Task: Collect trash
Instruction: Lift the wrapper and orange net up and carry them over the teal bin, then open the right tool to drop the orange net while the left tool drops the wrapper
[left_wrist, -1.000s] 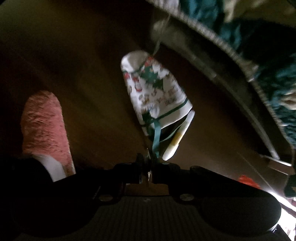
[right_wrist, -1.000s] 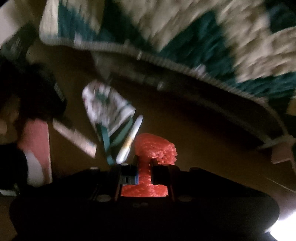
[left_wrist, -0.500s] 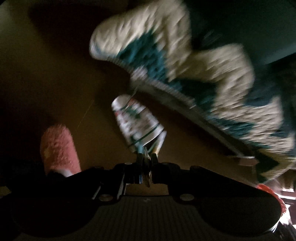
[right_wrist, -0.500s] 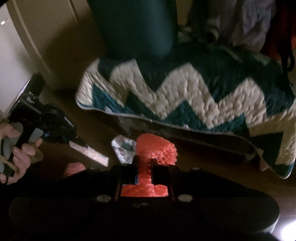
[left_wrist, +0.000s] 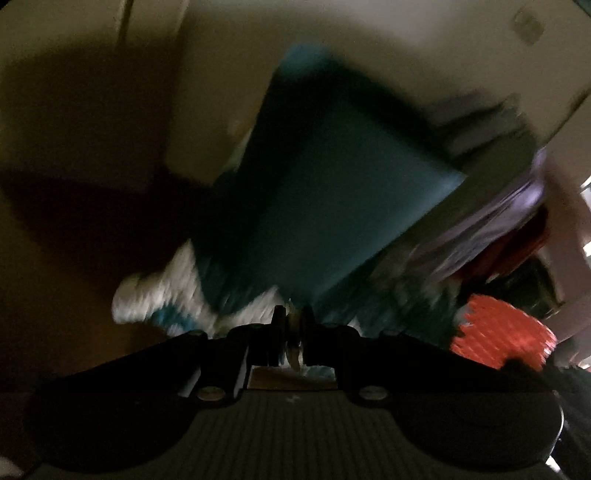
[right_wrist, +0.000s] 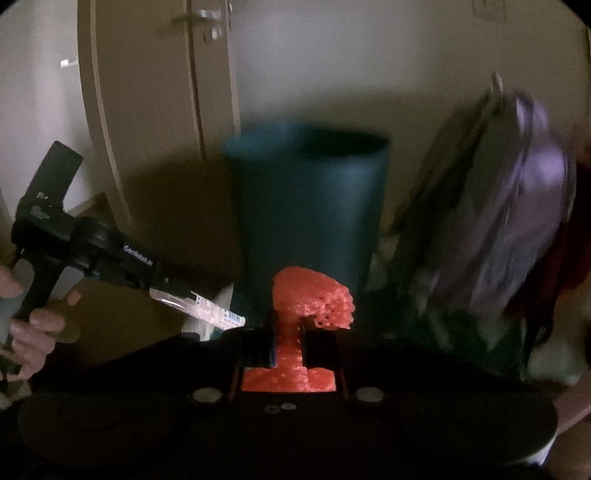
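A dark teal bin stands upright ahead on the quilt; it fills the blurred left wrist view. My right gripper is shut on a crumpled orange-red net, held up in front of the bin; the net also shows in the left wrist view. My left gripper is shut on a thin pale scrap of wrapper at its tips. From the right wrist view the left gripper sits to the left, lower than the bin's rim.
A teal and white zigzag quilt lies under the bin. A door with a handle is behind on the left. Purple cloth and dark clothes hang at the right.
Both grippers have risen and tilted up from the floor toward the bin. The printed bag and pink slipper have dropped out of view. The bin now fills both views.
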